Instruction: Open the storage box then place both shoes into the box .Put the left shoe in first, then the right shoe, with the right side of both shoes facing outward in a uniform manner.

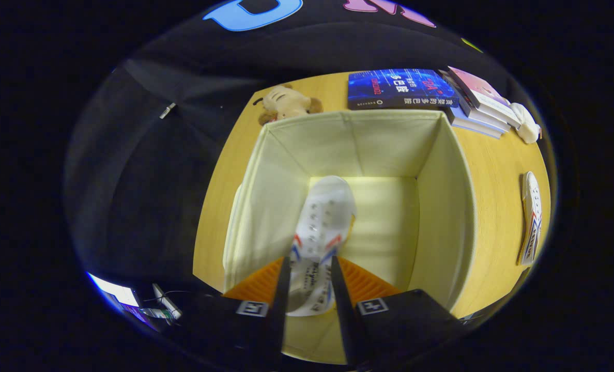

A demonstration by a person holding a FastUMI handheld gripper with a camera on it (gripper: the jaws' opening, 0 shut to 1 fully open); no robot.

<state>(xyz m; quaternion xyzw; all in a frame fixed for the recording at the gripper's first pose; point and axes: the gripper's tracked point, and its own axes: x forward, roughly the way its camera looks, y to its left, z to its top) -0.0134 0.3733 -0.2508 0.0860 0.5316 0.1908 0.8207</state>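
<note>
First shoe going into the open box, second still waiting

My worktop (498, 191) carries the storage box (444, 206), already open and otherwise empty as far as I see; I have the gripper (309, 279) clenched on a white shoe (322, 217), both fingers pressing its sides, toe hanging down inside the box above its floor. The other shoe (532, 219) lies on the worktop beside the box's wall, so I judge about half remains
</note>
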